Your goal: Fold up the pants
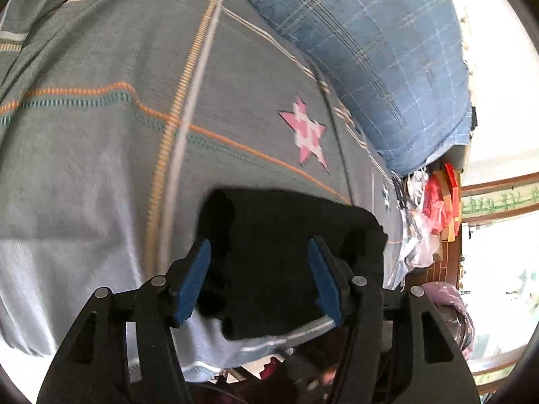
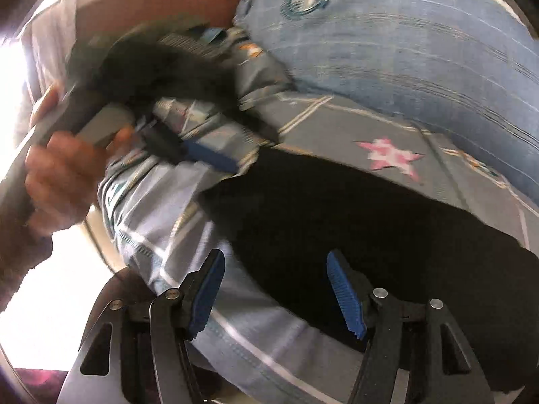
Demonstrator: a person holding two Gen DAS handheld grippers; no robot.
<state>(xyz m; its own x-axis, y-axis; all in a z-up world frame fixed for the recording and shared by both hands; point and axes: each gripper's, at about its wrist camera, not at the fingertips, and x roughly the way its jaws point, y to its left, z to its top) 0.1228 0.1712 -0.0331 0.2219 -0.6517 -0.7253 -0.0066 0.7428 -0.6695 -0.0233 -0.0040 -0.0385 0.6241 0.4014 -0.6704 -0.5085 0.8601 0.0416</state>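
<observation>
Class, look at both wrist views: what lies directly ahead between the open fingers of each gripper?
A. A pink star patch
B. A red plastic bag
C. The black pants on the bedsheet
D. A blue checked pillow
C: in both views the black pants fill the gap between the spread blue pads of the left gripper and the right gripper, lying on the grey bedsheet.

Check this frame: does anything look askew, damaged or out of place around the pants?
Nothing stands out. The black pants lie bunched on the star-patterned bedsheet beside a blue plaid pillow. Both the left gripper and right gripper are open, holding nothing. Motion blur hides finer detail.
</observation>
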